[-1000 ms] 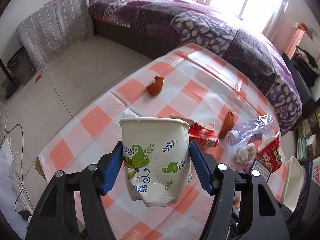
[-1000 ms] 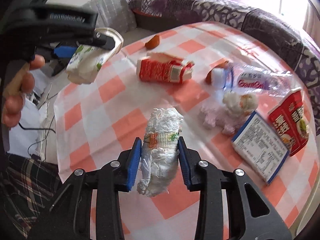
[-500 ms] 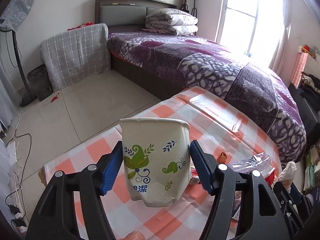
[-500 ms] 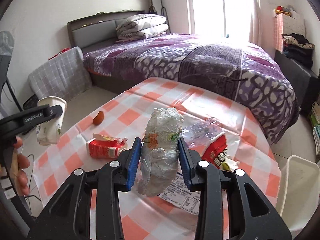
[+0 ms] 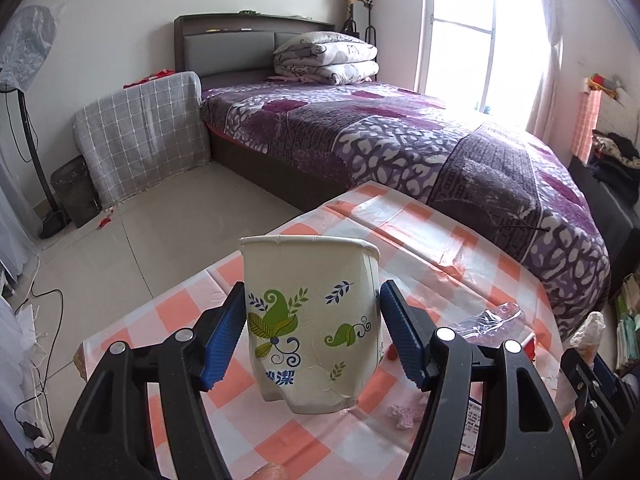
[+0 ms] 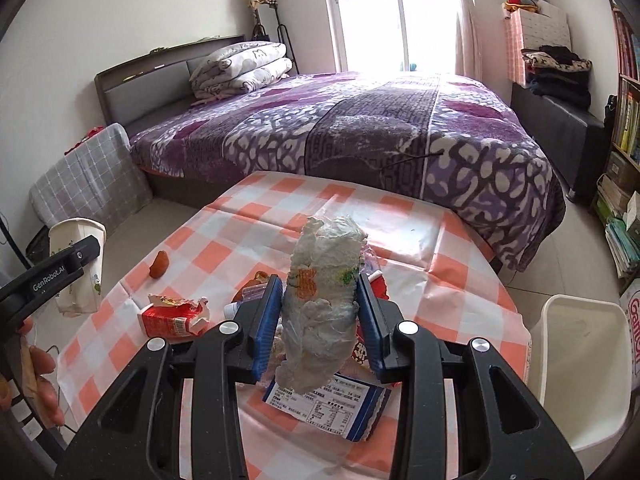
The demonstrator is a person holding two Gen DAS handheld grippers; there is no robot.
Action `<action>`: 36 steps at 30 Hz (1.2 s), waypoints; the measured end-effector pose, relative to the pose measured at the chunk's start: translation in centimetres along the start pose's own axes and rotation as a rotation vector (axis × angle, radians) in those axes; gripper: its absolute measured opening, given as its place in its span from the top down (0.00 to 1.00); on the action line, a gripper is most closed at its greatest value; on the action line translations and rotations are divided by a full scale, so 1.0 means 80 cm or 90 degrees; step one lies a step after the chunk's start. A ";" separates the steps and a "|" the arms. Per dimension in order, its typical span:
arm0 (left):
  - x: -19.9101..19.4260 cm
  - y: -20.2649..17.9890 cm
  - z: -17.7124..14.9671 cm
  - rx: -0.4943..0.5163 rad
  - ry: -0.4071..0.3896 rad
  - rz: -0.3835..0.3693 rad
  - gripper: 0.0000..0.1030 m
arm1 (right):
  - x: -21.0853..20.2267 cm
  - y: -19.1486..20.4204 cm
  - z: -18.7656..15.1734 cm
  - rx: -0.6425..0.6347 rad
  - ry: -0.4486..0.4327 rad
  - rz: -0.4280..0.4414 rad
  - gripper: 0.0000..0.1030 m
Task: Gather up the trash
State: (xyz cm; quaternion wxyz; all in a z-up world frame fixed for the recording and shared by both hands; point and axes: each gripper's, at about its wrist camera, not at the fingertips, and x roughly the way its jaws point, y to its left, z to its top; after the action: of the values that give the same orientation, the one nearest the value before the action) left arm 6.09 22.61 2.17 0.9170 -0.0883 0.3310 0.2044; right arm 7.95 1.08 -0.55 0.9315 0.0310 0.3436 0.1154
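Note:
My left gripper [image 5: 312, 334] is shut on a white paper cup [image 5: 310, 316] with green leaf print, held upright above the checked table [image 5: 420, 240]. The cup also shows at the left of the right wrist view [image 6: 80, 268]. My right gripper [image 6: 318, 320] is shut on a crumpled white plastic wrapper [image 6: 324, 308], held above the table. On the table lie a torn red carton [image 6: 172, 318], an orange scrap [image 6: 159, 264], a blue-edged white packet [image 6: 328, 404] and a clear plastic bottle [image 5: 492, 318]. A white bin [image 6: 580, 372] stands on the floor at the right.
A bed with a purple patterned cover [image 6: 360, 132] stands beyond the table. A grey checked cushion [image 5: 144, 136] leans by the bed. A bookshelf [image 6: 624, 120] stands at the right wall. Cables [image 5: 36, 320] lie on the floor at the left.
Both grippers have risen and tilted up from the table, each keeping hold of its item. The views now take in the bed and room, and the white bin has come into sight.

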 end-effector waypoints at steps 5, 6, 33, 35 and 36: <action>-0.003 -0.019 -0.004 0.014 0.001 -0.010 0.36 | -0.004 -0.014 0.002 0.014 0.000 -0.006 0.65; -0.004 -0.024 -0.004 0.017 0.001 -0.013 0.36 | -0.004 -0.018 0.002 0.017 0.000 -0.006 0.65; -0.031 -0.147 -0.027 0.096 -0.005 -0.087 0.36 | -0.035 -0.122 0.007 0.096 -0.015 -0.075 0.65; -0.034 -0.154 -0.030 0.104 -0.006 -0.091 0.36 | -0.038 -0.134 0.007 0.107 -0.016 -0.081 0.65; -0.036 -0.158 -0.032 0.107 -0.006 -0.093 0.36 | -0.041 -0.141 0.007 0.115 -0.018 -0.087 0.65</action>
State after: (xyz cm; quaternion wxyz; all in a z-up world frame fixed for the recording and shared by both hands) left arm 8.12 9.54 2.38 0.9352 -0.0337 0.3353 0.1086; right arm 8.11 -10.68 0.43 0.9353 0.0930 0.3409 0.0197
